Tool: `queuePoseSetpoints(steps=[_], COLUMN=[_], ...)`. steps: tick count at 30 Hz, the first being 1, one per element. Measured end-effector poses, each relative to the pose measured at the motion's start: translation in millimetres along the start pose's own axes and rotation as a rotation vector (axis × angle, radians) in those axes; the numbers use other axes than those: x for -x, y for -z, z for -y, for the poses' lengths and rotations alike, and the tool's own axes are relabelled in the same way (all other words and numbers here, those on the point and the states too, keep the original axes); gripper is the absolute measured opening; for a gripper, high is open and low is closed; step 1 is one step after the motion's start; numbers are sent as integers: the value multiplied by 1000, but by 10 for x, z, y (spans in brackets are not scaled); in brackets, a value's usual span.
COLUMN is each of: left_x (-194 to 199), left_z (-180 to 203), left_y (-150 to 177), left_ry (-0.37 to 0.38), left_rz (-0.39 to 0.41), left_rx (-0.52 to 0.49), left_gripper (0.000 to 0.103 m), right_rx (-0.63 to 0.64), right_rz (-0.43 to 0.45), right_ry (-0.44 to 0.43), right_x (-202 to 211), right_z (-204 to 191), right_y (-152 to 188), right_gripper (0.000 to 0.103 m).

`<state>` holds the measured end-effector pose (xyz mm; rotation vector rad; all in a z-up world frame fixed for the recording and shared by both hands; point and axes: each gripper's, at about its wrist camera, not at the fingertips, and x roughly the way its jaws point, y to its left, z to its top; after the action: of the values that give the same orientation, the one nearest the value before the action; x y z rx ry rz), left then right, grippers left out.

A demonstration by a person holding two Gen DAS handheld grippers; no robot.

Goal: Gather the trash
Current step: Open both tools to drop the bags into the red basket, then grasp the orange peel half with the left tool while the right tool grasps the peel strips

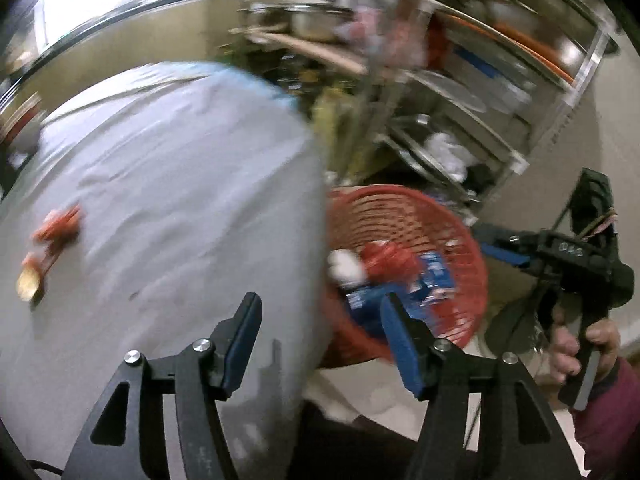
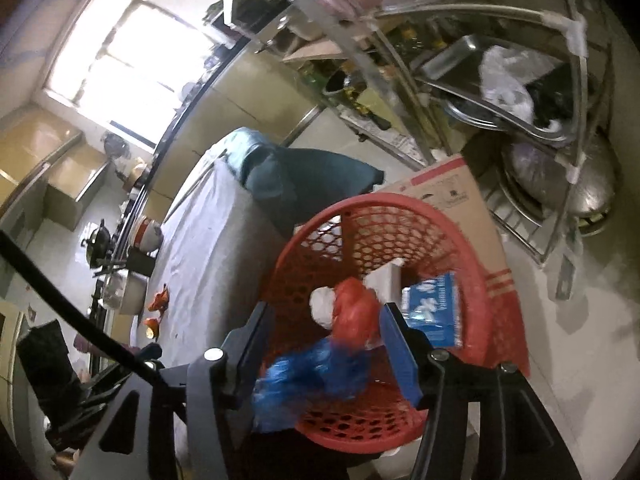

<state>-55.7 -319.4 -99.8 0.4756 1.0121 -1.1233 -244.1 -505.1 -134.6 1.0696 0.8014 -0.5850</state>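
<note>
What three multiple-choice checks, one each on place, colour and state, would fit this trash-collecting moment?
1. Where does the basket stand?
A. On the table
B. On the floor beside the table
C. On the metal rack

2. What colour is the basket?
A. Red
B. Green
C. White

3. How does the right gripper stand?
A. Shut on a wrapper
B. Open, with a blue wrapper loose between the jaws
C. Out of view

Answers: 1 B, its rim sits below the cloth-covered tabletop's edge, by a cardboard box. 2 A, the mesh wall is red in both views. 3 B, the pads stand apart and do not press the blurred wrapper over the basket.
</note>
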Motion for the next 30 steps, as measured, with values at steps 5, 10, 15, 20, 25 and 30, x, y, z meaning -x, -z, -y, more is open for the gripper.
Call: queuePoseSetpoints(steps=[5,10,15,20,25,30], left_x=[264,590,786,796,629,369], left_z=[-664,-1313,-1799,-2024,-2235,-2501], left_y=[339,622,685,586,369,146], left_ry=[-109,-205,-259,-277,-248,-227], left_rz=[16,69,106,126,116,85], left_rx=[154,315,413,421,429,453], left_gripper=[63,65,65,66,66,67], right_rx=[95,217,365,485,578,641], right_rz=[-44,-95,-139,-167,-218,-261], right_ry=[-50,-115,-160,-171,-169,-176], right_x=[-280,-598,-929,-1262,-1717,-2181], right_z=[-480,-1126,-1800,-2309,-2717,-3033], right_y=[39,130,270,384,346,248], right_gripper=[59,59,59,59,59,59])
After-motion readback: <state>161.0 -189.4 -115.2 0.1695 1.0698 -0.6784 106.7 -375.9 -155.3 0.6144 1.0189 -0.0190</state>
